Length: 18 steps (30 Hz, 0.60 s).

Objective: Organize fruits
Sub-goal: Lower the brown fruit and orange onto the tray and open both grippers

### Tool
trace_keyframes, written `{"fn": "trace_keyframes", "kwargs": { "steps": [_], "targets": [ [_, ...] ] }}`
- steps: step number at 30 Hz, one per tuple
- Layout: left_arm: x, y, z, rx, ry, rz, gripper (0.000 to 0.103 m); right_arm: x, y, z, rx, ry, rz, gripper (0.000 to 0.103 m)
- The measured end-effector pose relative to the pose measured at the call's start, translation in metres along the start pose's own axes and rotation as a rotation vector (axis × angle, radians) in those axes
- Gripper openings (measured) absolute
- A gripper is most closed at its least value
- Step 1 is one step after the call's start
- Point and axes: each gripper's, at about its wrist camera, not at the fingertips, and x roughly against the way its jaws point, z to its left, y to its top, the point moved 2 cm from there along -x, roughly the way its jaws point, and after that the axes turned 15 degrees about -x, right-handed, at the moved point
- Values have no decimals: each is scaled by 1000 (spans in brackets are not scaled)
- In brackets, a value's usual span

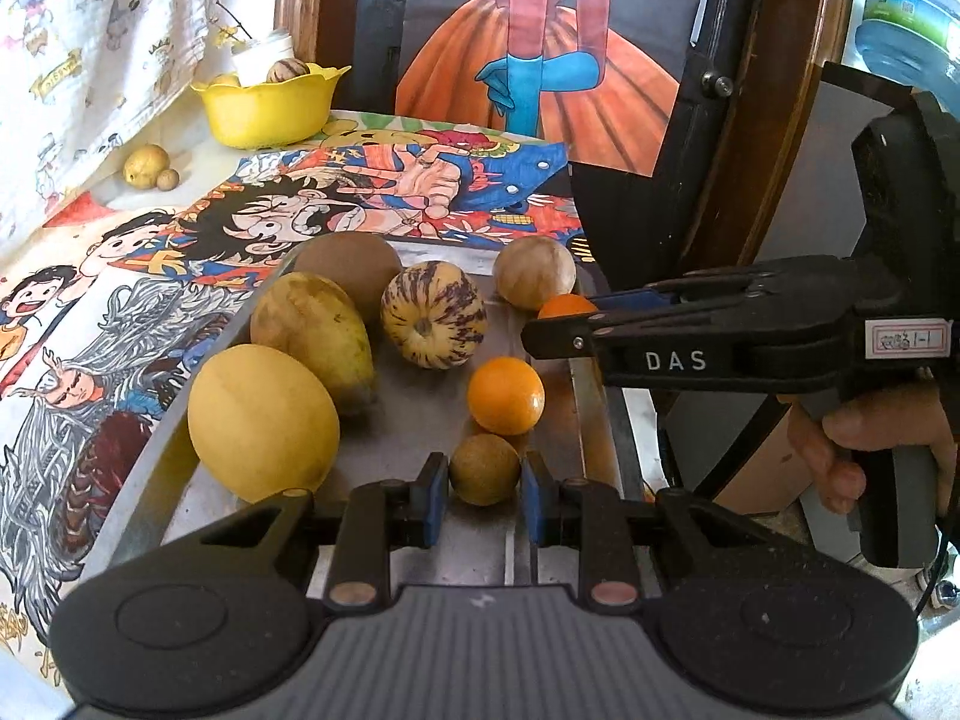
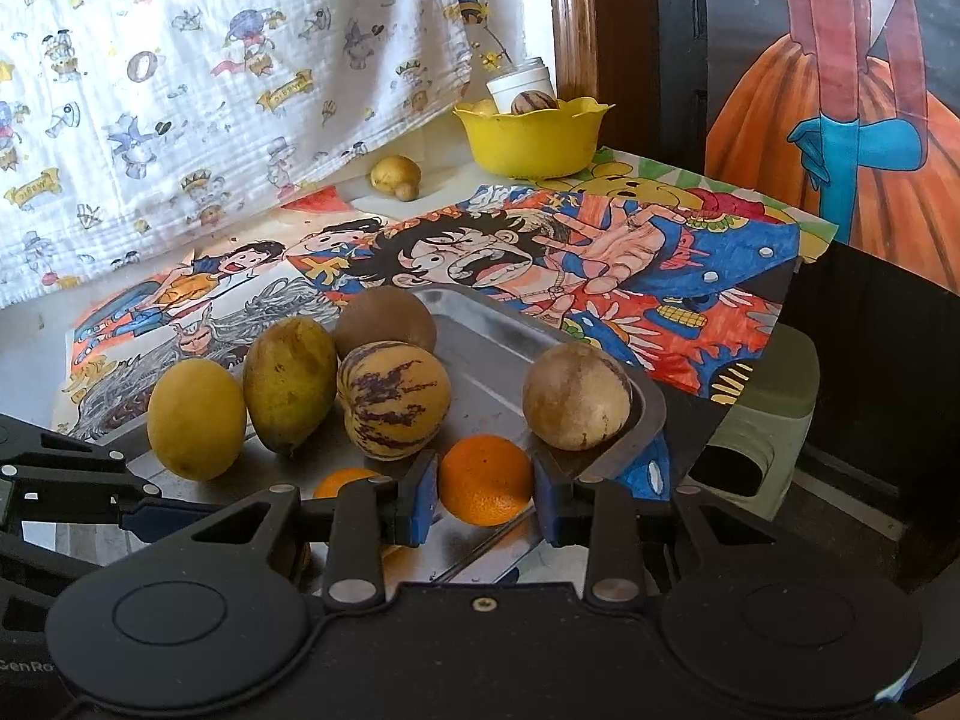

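- Jaws first: left gripper (image 1: pixel 485 491) has its blue pads clamped on a small brownish-green round fruit (image 1: pixel 485 469) at the near end of the metal tray (image 1: pixel 420 429). Right gripper (image 2: pixel 483 492) is closed on an orange (image 2: pixel 486 480) near the tray's right rim, pads tight on both sides.
- Just behind the small fruit sits a second orange (image 1: pixel 506 394), about touching it, so that side is crowded.
- Left side of the tray is a packed row: a big yellow fruit (image 1: pixel 263 420), then a greenish mango (image 1: pixel 312 339) with its long axis running front to back and its narrow tip toward the near end, then a brown round fruit (image 1: pixel 348 267) behind.
- A purple-striped melon (image 1: pixel 433 313) sits mid-tray, stem dimple facing the left camera; a tan round fruit (image 1: pixel 534 272) is in the far right corner.
- Well beyond, on the cartoon-print cloth (image 1: pixel 384 192), a yellow bowl (image 1: pixel 270 108) holds fruit and a white cup – contents mostly hidden by the rim.
- Two small fruits (image 1: pixel 150 167) lie loose beside the bowl, too small to identify.
- From the left view the held orange is mostly hidden behind the right gripper's fingers.
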Motion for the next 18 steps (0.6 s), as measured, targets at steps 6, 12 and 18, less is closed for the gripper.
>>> {"fn": "trace_keyframes", "kwargs": {
  "steps": [6,12,18],
  "targets": [
    [0,0,1,3,-1,2,29,-2,0,1,11,-4,4,35],
    [-3,-2,0,7,-6,20,29,-4,0,2,21,-8,9,35],
    [-2,-2,0,10,-7,21,29,-3,1,2,15,-11,5,36]
  ]
}}
